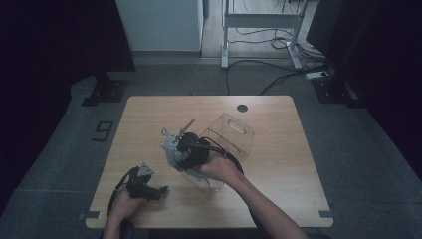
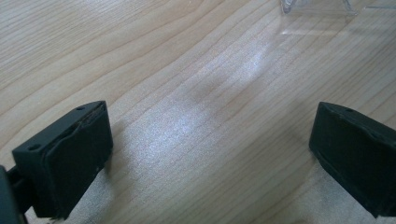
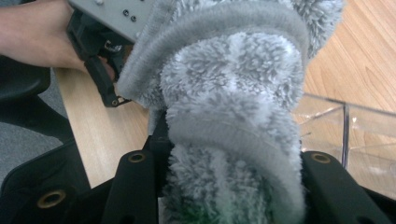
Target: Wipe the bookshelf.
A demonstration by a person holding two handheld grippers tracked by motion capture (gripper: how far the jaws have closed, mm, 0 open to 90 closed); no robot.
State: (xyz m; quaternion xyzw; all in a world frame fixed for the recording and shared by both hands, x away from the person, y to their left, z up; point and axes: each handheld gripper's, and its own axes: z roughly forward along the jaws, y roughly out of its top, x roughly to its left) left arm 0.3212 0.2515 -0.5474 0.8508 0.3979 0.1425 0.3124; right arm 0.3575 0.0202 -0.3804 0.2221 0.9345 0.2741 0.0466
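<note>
- The right tongs [image 3: 229,196] are pinching a fluffy grey cloth [image 3: 233,107], which is bunched up thick between the two black jaws in the right gripper view.
- From the high view, that cloth [image 1: 171,147] is lifted off the wooden surface [image 1: 278,164], just left of a clear plastic box [image 1: 231,137] sitting around the middle of the surface.
- The box looks tipped on its side, with a slot handle in the wall facing up. In the right gripper view the box [image 3: 345,140] sits just beside the cloth; can't tell if they touch.
- The left tongs [image 2: 210,154] are spread wide, with nothing but bare wood between the jaws.
- In the high view the left tongs [image 1: 161,191] are down near the front edge of the surface, well apart from the cloth and box.
</note>
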